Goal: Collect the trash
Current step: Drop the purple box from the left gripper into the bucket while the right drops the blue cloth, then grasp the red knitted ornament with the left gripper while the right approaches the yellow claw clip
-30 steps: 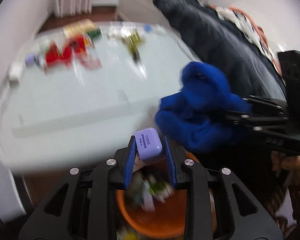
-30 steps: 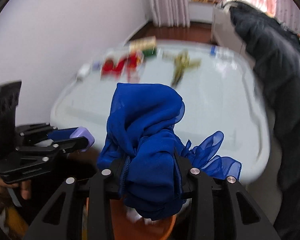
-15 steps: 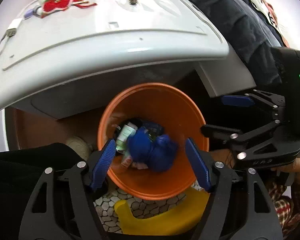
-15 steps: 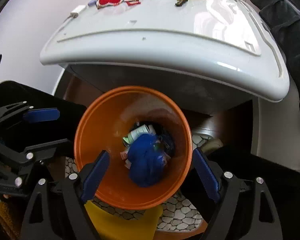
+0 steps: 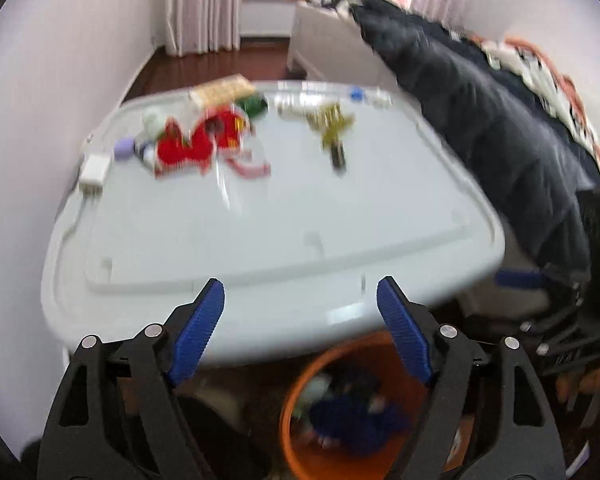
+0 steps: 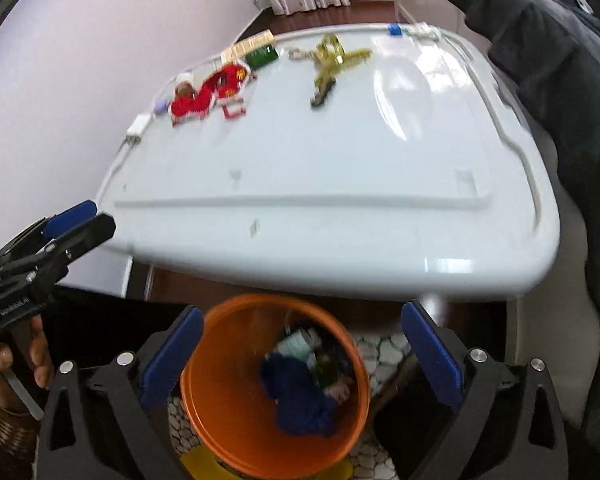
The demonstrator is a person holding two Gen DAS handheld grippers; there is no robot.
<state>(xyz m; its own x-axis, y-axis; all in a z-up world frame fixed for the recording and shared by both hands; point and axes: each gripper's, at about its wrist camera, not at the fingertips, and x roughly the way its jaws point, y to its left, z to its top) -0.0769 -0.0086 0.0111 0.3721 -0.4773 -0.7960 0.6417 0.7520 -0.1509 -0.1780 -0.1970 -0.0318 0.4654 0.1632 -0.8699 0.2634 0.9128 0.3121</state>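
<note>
Both your tongs are spreading apart, empty, above the orange bin.

Your left tongs (image 5: 300,312) and right tongs (image 6: 302,342) are opening with nothing between the blue pads. The blue cloth (image 6: 300,396) lies inside the orange bin (image 6: 220,412) with other trash, below the white surface (image 6: 340,168), where a red ornament (image 6: 208,92) and gold ribbon (image 6: 332,60) sit.
</note>
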